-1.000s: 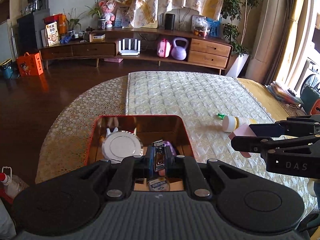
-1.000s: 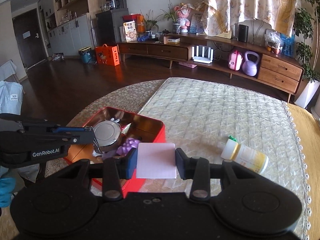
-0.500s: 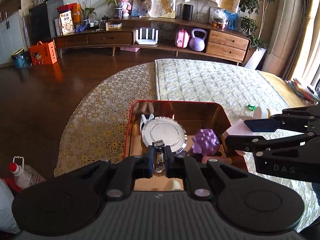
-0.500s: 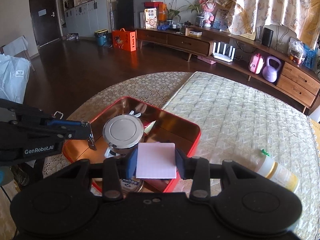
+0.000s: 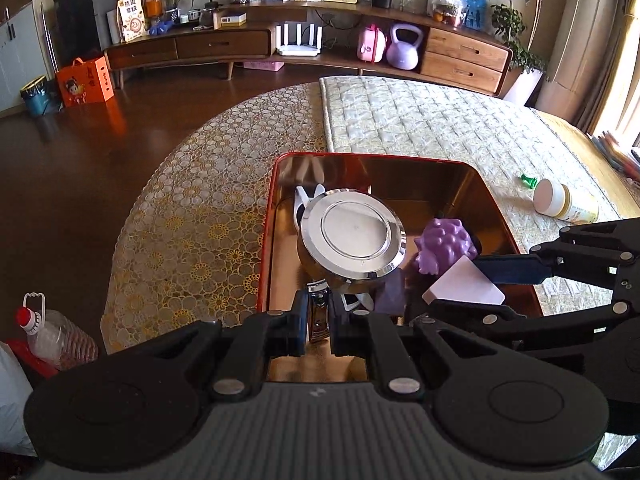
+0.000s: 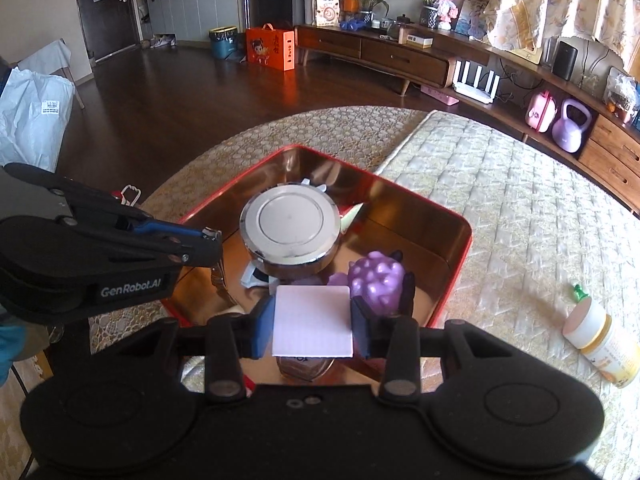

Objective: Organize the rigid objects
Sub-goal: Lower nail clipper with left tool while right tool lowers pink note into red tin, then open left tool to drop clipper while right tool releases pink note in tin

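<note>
A red tin tray (image 5: 269, 240) with a golden inside sits on the round table. In it are a round tin with a silver lid (image 5: 352, 236) and a purple spiky toy (image 5: 444, 244). My left gripper (image 5: 318, 314) is shut on a small shiny metal clipper (image 5: 318, 320) above the tray's near end. It enters the right wrist view from the left, where the left gripper (image 6: 214, 246) has the clipper (image 6: 220, 280) hanging below its tips. My right gripper (image 6: 313, 322) is shut on a pale pink square block (image 6: 313, 320) over the tray's near right part, just in front of the purple toy (image 6: 374, 280).
A white and yellow bottle (image 6: 600, 340) lies on the quilted mat (image 6: 520, 220) right of the tray, with a small green piece (image 6: 578, 292) by its cap. The table's round edge drops off to the left, where a plastic jug (image 5: 52, 336) stands on the floor.
Both grippers have come forward and down over the tray, which now looks closer and larger. Each keeps its hold: the left on the clipper, the right on the block.
</note>
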The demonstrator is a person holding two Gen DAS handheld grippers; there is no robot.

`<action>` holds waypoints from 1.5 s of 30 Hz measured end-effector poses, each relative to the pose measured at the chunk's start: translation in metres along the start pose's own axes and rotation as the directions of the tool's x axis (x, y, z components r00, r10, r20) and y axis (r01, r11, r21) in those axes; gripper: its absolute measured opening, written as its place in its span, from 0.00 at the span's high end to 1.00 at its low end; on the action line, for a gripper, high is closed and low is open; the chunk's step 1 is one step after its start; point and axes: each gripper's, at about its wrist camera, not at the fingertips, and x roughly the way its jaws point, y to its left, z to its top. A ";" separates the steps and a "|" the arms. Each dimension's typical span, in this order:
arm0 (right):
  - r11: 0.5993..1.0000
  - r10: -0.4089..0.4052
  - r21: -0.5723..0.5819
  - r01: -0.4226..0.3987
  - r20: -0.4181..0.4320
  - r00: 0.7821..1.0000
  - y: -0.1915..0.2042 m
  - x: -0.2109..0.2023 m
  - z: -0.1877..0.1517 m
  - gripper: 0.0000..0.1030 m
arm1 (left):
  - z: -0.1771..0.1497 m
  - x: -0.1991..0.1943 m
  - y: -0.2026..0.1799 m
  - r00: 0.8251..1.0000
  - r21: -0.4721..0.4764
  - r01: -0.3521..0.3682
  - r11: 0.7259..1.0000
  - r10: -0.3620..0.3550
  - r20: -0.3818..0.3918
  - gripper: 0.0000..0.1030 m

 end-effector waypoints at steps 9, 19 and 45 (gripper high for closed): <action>0.999 -0.007 0.036 0.008 -0.029 1.000 0.000 0.009 -0.005 0.61 | 0.000 0.014 0.001 0.999 -0.004 -0.001 1.000 0.000 -0.037 0.90; 0.998 -0.001 0.069 0.002 -0.016 1.000 -0.005 0.002 -0.006 0.59 | -0.004 0.016 -0.002 0.999 -0.004 0.003 1.000 -0.003 -0.048 0.90; 0.990 0.019 0.137 -0.039 0.145 0.989 -0.031 -0.091 -0.026 0.38 | 0.003 -0.038 -0.052 0.998 0.050 0.056 0.997 -0.057 0.022 0.88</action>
